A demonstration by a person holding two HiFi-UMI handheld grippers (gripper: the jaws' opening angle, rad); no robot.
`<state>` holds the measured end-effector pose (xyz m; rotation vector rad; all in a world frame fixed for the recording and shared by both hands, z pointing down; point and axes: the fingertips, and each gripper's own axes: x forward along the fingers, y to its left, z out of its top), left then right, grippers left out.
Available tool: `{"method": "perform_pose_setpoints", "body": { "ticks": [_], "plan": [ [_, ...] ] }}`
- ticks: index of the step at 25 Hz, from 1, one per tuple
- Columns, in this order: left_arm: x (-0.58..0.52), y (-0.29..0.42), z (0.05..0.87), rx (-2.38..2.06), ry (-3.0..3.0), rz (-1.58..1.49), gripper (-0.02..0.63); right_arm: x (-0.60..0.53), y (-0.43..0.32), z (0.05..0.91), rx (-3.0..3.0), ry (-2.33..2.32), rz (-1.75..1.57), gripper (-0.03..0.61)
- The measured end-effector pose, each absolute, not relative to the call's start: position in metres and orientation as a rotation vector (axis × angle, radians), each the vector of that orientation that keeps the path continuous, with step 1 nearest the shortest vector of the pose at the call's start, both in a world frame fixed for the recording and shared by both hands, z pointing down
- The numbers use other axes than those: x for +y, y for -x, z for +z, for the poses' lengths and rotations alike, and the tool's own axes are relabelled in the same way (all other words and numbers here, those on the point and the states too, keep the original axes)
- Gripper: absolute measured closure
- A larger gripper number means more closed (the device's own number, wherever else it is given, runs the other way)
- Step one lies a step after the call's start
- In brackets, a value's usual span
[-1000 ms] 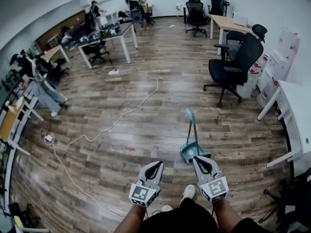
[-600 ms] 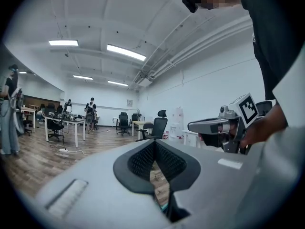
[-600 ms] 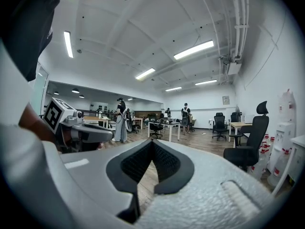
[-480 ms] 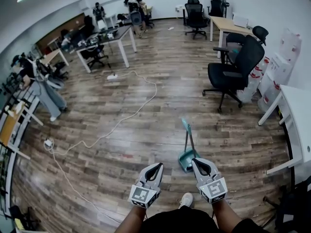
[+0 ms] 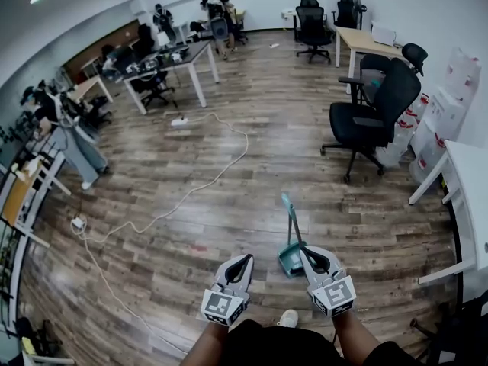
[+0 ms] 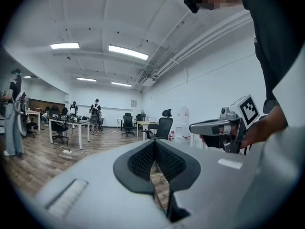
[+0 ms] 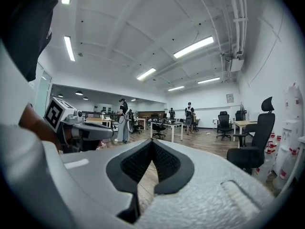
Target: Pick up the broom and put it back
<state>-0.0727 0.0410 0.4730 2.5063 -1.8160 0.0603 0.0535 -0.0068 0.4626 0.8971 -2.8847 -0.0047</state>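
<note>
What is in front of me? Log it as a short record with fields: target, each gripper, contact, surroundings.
target: teal long-handled broom and dustpan set, standing upright on the wood-plank floor
left gripper: jaws together, nothing between them
right gripper: jaws together, nothing between them; the set stands just beyond its tip in the head view
contact: neither gripper holds the set
surroundings: black swivel office chair farther off to the right; white cable lying across the floor to the left
task step: pick-up not yet done

Right gripper (image 7: 151, 141): jaws together, nothing between. Left gripper (image 7: 100, 130) at left. Black office chair (image 7: 259, 137) at right. Wood floor (image 7: 209, 149).
</note>
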Motion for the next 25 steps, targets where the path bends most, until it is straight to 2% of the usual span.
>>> {"method": "perform_pose_setpoints", "body": {
  "ticks": [10,25],
  "plan": [
    [0.017,0.087,0.478,-1.805,-2.473,0.083,0.595,-0.033,-0.036,0.471,-2.873,-0.881,0.035,0.575],
    [-0.076,0.144,0.480,-1.621,-2.603,0.105,0.595,-0.109,0.016,0.475,-2.774,-1.064,0.034,0.575]
  ]
}}
